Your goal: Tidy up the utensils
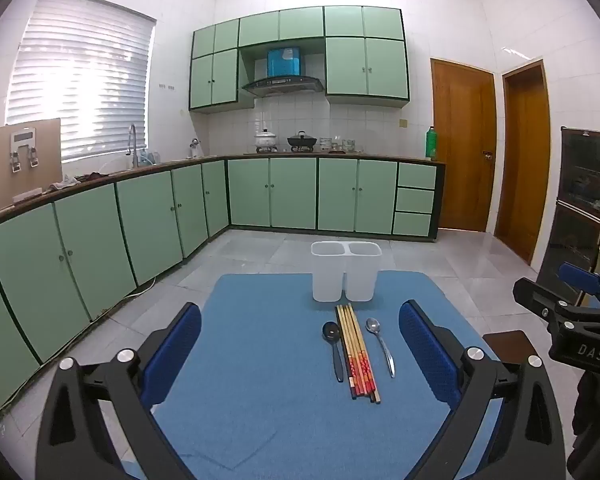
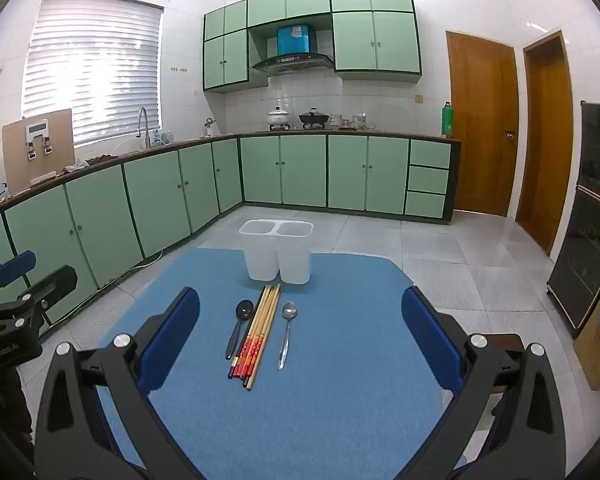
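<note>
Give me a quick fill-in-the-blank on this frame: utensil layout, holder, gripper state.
1. The chopsticks lie between the black spoon and the ____ spoon.
2. The white holder has ____ compartments.
3. Everything sits on a ____ mat.
4. The left gripper and right gripper are both ____, holding nothing.

Missing words: metal; two; blue; open
</note>
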